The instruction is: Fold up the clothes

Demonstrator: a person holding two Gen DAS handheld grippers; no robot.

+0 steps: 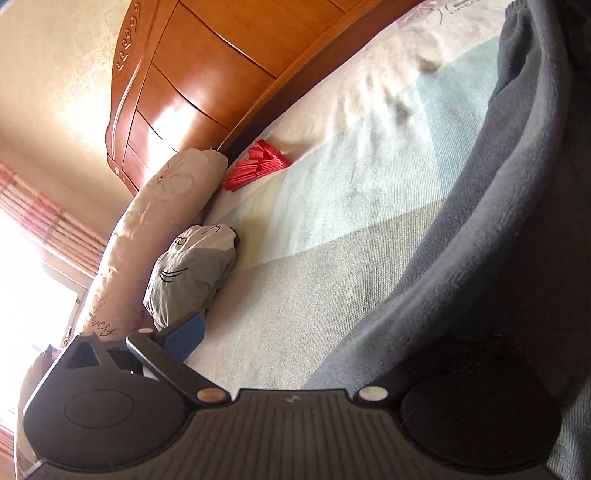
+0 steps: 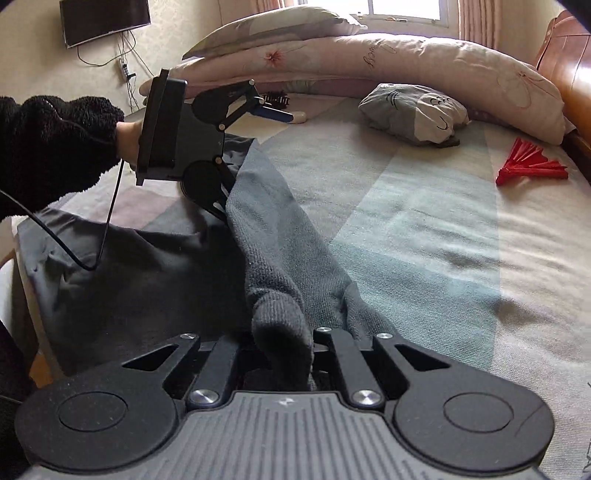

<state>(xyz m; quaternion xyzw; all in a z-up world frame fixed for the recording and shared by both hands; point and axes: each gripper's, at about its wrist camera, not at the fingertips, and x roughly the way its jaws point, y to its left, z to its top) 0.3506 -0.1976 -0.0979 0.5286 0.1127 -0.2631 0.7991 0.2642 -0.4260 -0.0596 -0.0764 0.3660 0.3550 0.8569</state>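
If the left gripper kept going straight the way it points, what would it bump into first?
Probably the small grey cat-face pillow, with the long pink rolled quilt just behind; depth is unclear, so the left gripper could meet the bedsheet first.

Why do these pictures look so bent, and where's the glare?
Both are fisheye views, so straight edges bow. Left wrist view: window blown out white, sheen on the headboard, grey garment shadowed. Right wrist view: evenly lit, bright only at the window.

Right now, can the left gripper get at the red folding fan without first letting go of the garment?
Probably not. The left gripper has the grey garment draped over one finger, and the red fan lies well across the bedsheet near the headboard. The path is free, but the cloth would drag along.
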